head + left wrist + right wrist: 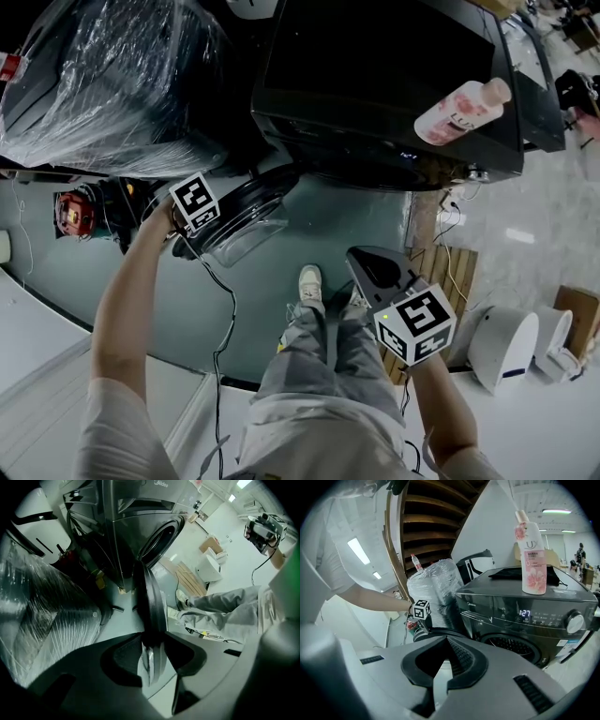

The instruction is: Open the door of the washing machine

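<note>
The dark washing machine [375,84] stands at the top of the head view with its round door [239,220] swung out to the left. My left gripper [208,242] points steeply down and is shut on the door's rim. In the left gripper view that rim [152,602] runs edge-on between the jaws of the left gripper [152,641], and the drum opening [159,541] gapes beyond. My right gripper [364,261] hangs in the air above the person's legs, apart from the machine, shut on nothing. In its own view the right gripper [446,641] faces the drum opening [513,646].
A pink bottle [459,111] stands on the machine's top. A plastic-wrapped appliance [112,84] sits left of the machine, close to the open door. The person's feet [309,281] stand on the grey floor before the machine. Wooden boards [450,267] and white bins [511,342] lie to the right.
</note>
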